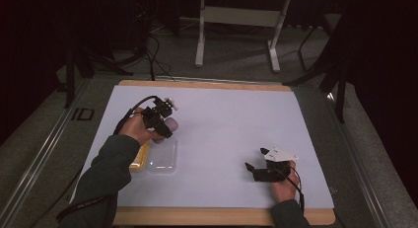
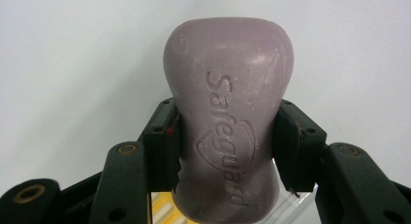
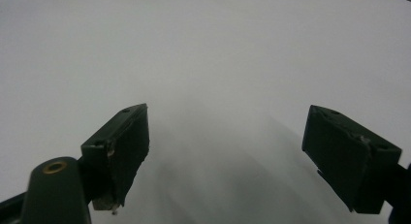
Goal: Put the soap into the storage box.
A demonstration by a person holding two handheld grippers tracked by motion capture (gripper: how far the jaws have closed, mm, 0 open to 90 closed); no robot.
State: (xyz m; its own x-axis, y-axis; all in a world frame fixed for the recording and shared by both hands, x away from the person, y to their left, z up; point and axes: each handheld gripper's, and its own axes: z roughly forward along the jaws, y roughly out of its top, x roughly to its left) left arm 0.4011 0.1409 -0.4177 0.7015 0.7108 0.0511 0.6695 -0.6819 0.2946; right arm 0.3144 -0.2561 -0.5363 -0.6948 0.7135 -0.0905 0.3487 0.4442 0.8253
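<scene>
Purple soap bar [image 2: 228, 136] embossed "Safeguard", clamped in left gripper [image 2: 225, 146], right gripper [image 3: 228, 156] open

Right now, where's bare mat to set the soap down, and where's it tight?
Free: the wide middle of the white mat between the left gripper and the right gripper, plus the whole far strip up to the wooden edge. Crowded: the near-left corner, where the clear tray and yellow piece sit right under the gripped soap.

Purple soap bar [image 2: 227, 132] (embossed lettering), pinched at its waist, above clear tray [image 1: 162, 161]
</scene>
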